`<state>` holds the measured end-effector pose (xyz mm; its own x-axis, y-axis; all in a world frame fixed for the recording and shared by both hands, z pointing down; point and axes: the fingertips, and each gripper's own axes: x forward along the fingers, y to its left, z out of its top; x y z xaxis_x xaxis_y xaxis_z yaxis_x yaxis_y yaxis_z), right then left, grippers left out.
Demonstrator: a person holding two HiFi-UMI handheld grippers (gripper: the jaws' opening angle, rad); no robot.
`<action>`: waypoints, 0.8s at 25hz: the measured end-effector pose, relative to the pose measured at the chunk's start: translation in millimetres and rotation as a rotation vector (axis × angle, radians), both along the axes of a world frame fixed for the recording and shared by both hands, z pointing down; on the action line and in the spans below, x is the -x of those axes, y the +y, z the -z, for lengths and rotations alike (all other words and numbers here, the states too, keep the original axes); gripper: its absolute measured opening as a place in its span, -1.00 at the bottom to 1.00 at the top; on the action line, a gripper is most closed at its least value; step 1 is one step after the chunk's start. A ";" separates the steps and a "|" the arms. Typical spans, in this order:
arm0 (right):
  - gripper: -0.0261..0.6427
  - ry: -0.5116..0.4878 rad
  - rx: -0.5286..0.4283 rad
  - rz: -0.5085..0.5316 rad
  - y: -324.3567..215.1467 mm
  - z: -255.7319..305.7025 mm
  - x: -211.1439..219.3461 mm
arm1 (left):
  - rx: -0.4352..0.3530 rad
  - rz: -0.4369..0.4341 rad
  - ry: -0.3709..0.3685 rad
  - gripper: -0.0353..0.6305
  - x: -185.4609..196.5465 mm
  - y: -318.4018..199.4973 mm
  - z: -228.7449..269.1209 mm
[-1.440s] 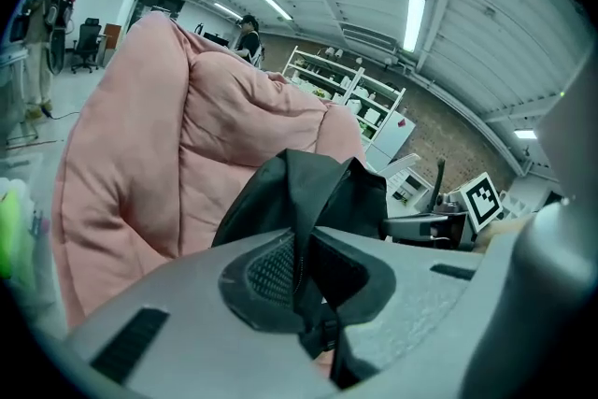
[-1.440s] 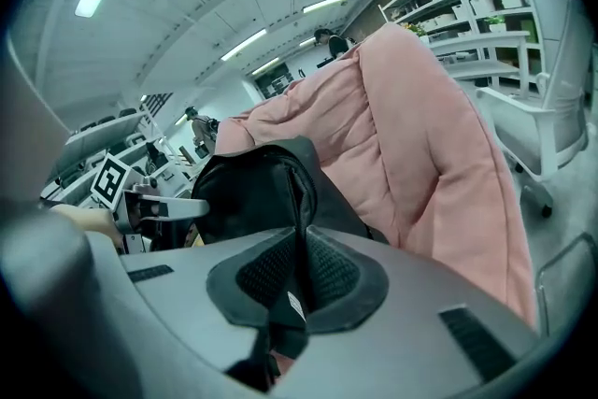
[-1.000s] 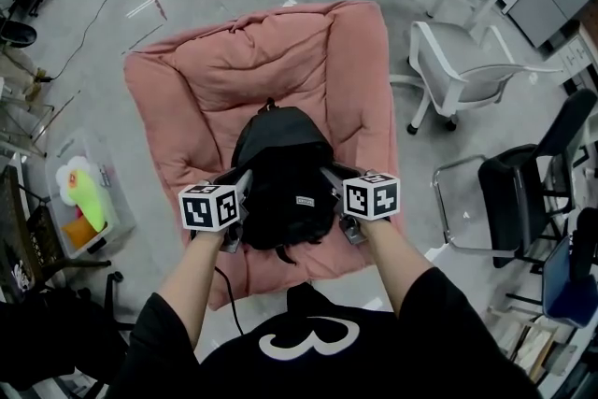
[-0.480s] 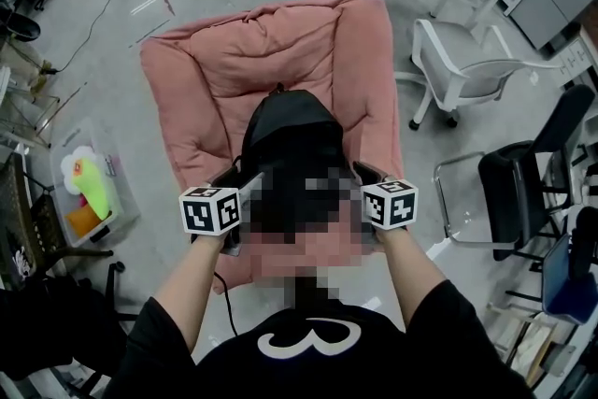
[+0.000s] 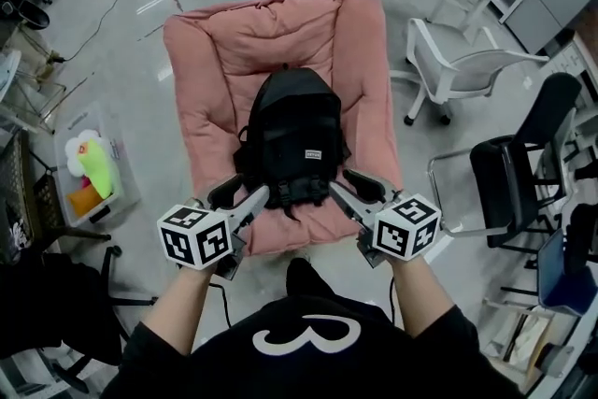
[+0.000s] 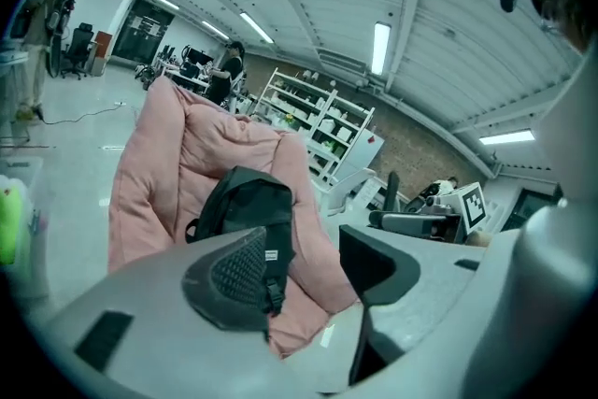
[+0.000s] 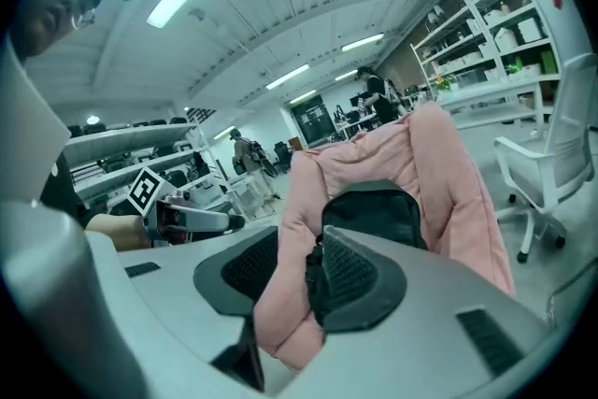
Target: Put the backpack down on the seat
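Showing the set-down step, judged all but finished: the backpack [image 5: 288, 137] lies on the middle of the pink seat [image 5: 210, 51], its top toward the back edge and its base near the front edge, free of both tools. The left hand-held gripper [image 5: 241, 194] and right hand-held gripper [image 5: 344, 185] sit at the front edge, flanking the base of the bag; each pair of jaws stands spread and is closing, with nothing pinched between them. Both forearms reach forward and downward from the body, roughly parallel, marker cubes uppermost. The next move, in judgement, calls only for drawing both tools back clear of the straps without dragging the bag forward.
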<state>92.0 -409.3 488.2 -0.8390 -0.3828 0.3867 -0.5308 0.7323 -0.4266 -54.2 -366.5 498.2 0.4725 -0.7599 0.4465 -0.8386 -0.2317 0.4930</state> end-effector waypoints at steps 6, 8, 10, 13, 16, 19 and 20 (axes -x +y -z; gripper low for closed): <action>-0.79 -0.142 -0.019 0.024 90.6 61.1 4.7 | -0.121 -0.035 0.013 -0.78 -34.1 90.0 71.7; -0.86 -0.149 -0.058 0.041 110.3 77.6 2.4 | -0.173 -0.072 0.020 -0.85 -42.9 112.6 95.6; -0.90 -0.149 -0.089 0.069 129.9 90.8 0.5 | -0.216 -0.095 0.020 -0.88 -47.7 132.9 113.8; -0.91 -0.159 -0.130 0.111 157.8 108.5 1.0 | -0.261 -0.098 0.006 -0.88 -46.7 154.8 133.4; -0.91 -0.175 -0.152 0.143 182.0 122.3 2.8 | -0.281 -0.100 0.011 -0.88 -47.3 172.5 146.8; -0.91 -0.187 -0.174 0.164 196.6 131.6 6.0 | -0.296 -0.109 -0.002 -0.88 -49.7 183.6 152.3; -0.91 -0.189 -0.182 0.171 200.4 133.7 7.2 | -0.299 -0.111 -0.003 -0.88 -51.0 186.5 152.9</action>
<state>84.8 -208.9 354.5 -0.9478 -0.2785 0.1554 -0.3168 0.8776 -0.3598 -3.2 -180.0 345.2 0.5591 -0.8013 0.2128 -0.8012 -0.4563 0.3871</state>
